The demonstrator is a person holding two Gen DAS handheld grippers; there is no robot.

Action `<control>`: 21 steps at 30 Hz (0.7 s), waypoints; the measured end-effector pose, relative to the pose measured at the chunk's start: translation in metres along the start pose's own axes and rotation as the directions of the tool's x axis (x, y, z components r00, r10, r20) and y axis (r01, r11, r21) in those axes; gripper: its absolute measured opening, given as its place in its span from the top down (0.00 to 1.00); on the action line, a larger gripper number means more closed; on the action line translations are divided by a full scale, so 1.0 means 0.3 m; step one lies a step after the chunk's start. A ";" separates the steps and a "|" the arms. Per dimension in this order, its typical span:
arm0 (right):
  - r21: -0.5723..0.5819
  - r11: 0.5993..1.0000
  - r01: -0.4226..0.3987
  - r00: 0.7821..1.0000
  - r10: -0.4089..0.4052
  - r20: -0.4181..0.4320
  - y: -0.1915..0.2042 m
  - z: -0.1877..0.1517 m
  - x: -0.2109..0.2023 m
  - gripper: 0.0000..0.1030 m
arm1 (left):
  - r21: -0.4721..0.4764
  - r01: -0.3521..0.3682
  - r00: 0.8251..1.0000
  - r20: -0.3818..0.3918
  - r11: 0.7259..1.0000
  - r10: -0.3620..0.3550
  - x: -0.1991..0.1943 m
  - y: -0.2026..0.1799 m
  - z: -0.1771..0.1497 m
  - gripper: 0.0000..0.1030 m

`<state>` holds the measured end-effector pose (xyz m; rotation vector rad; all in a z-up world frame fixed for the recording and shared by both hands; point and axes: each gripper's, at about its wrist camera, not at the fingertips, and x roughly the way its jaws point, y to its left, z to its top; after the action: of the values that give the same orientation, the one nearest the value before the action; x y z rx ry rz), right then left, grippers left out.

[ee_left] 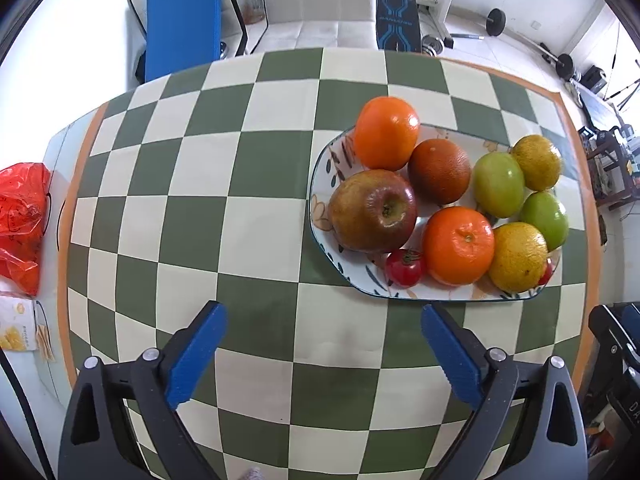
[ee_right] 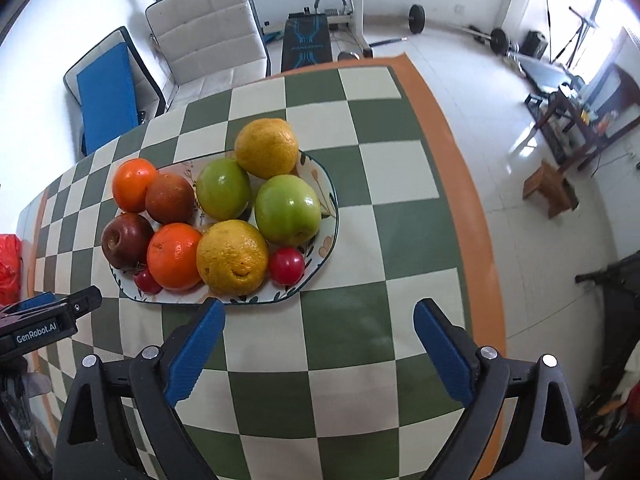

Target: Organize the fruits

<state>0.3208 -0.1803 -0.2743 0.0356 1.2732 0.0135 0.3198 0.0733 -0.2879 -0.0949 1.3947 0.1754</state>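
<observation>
A patterned plate on the green checkered tablecloth holds several fruits: a red apple, oranges, green apples, yellow citrus and small red tomatoes. My left gripper is open and empty, just in front of the plate's near-left rim. My right gripper is open and empty, in front of the plate's near-right rim. The left gripper's body shows at the left of the right wrist view.
A red plastic bag and a snack box lie past the table's left edge. White chairs, one with a blue cushion, stand behind the table. The table's right edge drops to the floor with gym gear.
</observation>
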 end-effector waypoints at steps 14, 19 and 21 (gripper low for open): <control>-0.016 0.999 0.037 0.995 -0.035 0.098 0.030 -0.032 -0.229 0.05 | -0.005 0.046 0.991 0.123 0.999 -0.045 -0.256 0.002 -0.083 0.03; -0.008 1.000 0.028 0.990 -0.027 0.139 0.026 -0.082 -0.361 0.05 | 0.002 0.061 0.978 0.200 0.998 -0.060 -0.416 0.020 -0.161 0.03; -0.009 1.000 0.028 0.987 -0.026 0.161 0.022 -0.113 -0.427 0.05 | 0.010 0.063 0.972 0.228 0.998 -0.063 -0.478 0.026 -0.194 0.03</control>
<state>0.2510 -0.1769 -0.1616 0.0090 1.1117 -0.0053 0.2383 0.0615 -0.1566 -0.1134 1.1610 0.1275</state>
